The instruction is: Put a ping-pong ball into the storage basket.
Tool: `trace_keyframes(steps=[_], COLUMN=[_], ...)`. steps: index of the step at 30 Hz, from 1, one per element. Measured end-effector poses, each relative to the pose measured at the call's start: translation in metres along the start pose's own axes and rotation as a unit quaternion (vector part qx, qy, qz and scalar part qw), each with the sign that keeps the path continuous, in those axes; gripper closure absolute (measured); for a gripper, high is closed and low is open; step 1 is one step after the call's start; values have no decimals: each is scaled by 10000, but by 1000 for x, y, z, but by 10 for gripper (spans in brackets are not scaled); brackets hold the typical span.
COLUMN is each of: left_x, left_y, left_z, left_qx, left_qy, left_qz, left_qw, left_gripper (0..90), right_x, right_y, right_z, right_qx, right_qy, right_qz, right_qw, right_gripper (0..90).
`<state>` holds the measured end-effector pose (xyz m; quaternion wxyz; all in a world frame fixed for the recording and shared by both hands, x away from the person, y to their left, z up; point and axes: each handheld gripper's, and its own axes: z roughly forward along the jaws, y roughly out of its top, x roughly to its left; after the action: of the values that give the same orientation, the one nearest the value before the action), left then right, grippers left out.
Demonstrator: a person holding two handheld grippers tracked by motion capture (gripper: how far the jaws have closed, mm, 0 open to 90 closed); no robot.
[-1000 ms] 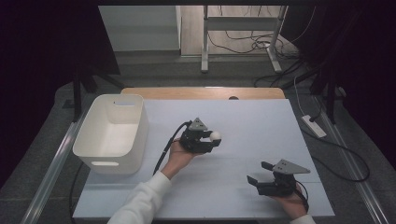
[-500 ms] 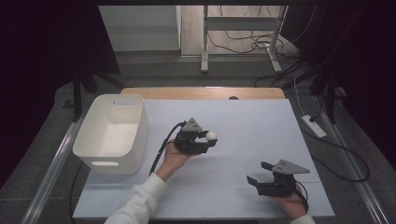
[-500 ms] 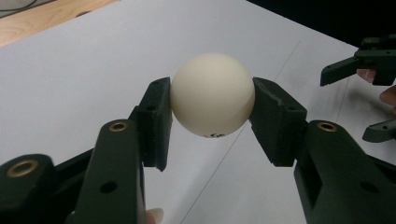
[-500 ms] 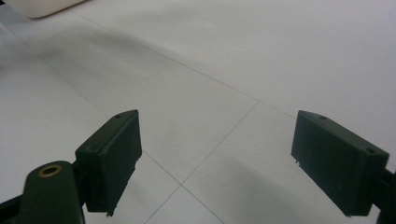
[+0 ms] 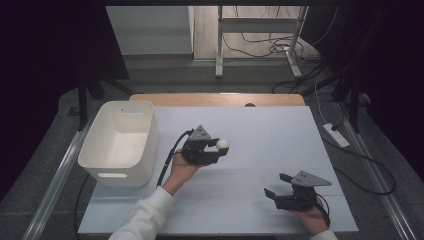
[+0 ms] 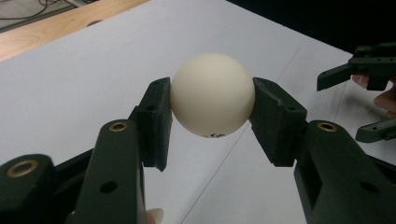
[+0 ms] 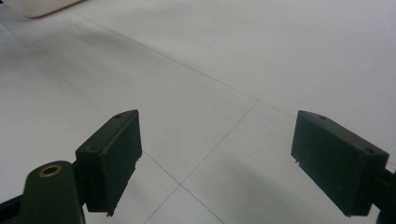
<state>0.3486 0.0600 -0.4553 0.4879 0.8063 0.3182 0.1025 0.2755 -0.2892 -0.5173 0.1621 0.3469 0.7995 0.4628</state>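
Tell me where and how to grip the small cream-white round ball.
Grip the cream-white round ball across its widest middle, pads on opposite sides, coming in level as the left gripper does now. A sphere offers no edges, so only a centred pinch keeps it from squirting out; the open right gripper is idle.

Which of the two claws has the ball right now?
The left claw, beside the white bin, is shut on the white ball. The right claw stands open with nothing between its jaws.

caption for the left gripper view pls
Left gripper clamps a white ball above the white table.
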Motion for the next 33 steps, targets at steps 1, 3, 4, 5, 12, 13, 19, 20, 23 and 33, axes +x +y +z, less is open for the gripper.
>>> trace_keyframes(steps=[1, 3, 4, 5, 12, 13, 19, 20, 23, 33], left_x=[0, 1, 1, 1, 2, 2, 3, 3, 4, 4], left_y=[0, 0, 0, 1, 3, 4, 6, 6, 7, 13], left_z=[-1, -4, -5, -6, -15, -16, -22, -23, -26, -33], left_qx=[-11, -66, -87, -100, -184, -192, -237, -243, -271, -353], left_qy=[4, 2, 6, 11, 71, 73, 132, 141, 166, 173], left_qz=[-9, -42, -50, -58, -52, -44, -20, -22, -28, -13], left_qw=[10000, 10000, 9999, 9999, 9998, 9998, 9996, 9996, 9995, 9992], left_gripper=[511, 511, 511, 511, 511, 511, 512, 511, 511, 511], right_x=[0, 0, 0, 0, 0, 0, 0, 1, 1, 1], right_y=[0, 0, 0, 0, 0, 0, 0, 0, 0, 0], right_z=[0, 0, 0, 0, 0, 0, 0, 0, 1, 0], right_qx=[3, 3, 3, 3, 5, 7, 5, 4, -1, 0], right_qy=[-2, -2, -3, -2, -2, -1, -4, -4, 4, -5], right_qz=[2, 0, 0, 0, -4, -3, -4, -4, -5, -11], right_qw=[10000, 10000, 10000, 10000, 10000, 10000, 10000, 10000, 10000, 10000], right_gripper=[163, 162, 163, 162, 162, 163, 162, 163, 163, 163])
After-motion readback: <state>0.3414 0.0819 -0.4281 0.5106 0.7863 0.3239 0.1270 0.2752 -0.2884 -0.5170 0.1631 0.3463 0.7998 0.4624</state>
